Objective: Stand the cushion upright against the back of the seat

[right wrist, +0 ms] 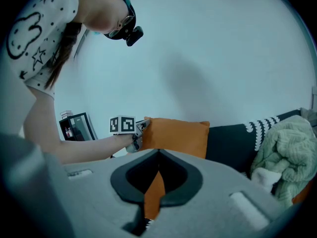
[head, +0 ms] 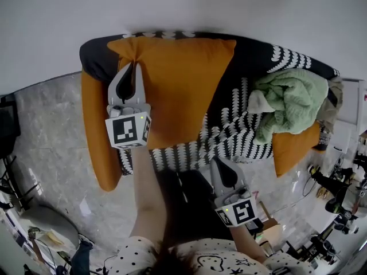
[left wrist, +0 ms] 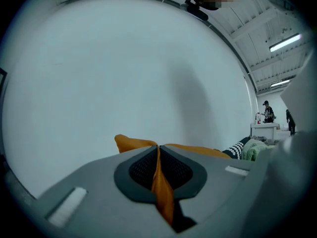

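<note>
An orange cushion (head: 178,90) stands tilted against the black back of the sofa (head: 258,53). My left gripper (head: 133,65) is shut on the cushion's upper left corner, and in the left gripper view a fold of the orange cushion fabric (left wrist: 161,187) is pinched between the pads of that gripper (left wrist: 158,150). My right gripper (head: 221,164) hangs in front of the seat's front edge, apart from the cushion, jaws together and holding nothing. From the right gripper (right wrist: 159,152), the cushion (right wrist: 178,135) shows upright with the left gripper (right wrist: 141,128) at its corner.
A black-and-white patterned cover (head: 229,130) lies over the seat. A crumpled green blanket (head: 289,99) fills the sofa's right end. Orange armrests (head: 97,142) flank the seat. A white wall (head: 183,4) stands behind, marble floor (head: 46,130) at the left, clutter at the lower right.
</note>
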A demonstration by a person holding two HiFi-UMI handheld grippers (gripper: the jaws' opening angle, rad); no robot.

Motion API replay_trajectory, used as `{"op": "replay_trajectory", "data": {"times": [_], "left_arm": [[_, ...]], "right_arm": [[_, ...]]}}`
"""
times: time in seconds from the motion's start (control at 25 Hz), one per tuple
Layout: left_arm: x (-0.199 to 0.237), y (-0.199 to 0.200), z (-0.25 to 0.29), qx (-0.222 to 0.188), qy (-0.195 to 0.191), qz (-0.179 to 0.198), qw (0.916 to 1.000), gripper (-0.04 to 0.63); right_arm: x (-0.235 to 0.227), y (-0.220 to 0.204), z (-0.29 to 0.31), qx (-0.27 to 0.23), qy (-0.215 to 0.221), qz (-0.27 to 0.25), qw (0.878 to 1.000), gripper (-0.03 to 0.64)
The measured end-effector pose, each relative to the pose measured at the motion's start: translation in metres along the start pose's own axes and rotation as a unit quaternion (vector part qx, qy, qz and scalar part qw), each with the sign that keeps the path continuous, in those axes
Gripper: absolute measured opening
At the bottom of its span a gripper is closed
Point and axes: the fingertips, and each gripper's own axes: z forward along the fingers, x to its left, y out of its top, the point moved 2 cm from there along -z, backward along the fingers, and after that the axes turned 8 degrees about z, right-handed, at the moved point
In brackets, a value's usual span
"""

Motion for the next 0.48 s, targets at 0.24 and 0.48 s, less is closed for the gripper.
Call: {"op": "replay_trajectory", "data": {"times": [0.24, 0.48], "left_arm": [[0.009, -0.013, 0.009, 0.001, -0.013, 0.003, 0.9999, 0.015], [0.013, -0.023, 0.017, 0.018, -0.024, 0.028, 0.9992, 0.017]], "right_arm": [[-0.001, -0.002, 0.004, 0.006, -0.004, 0.001, 1.0, -0.003], [0.004, -0.001, 0.012, 0.008, -0.005, 0.002, 1.0, -0.003]]}}
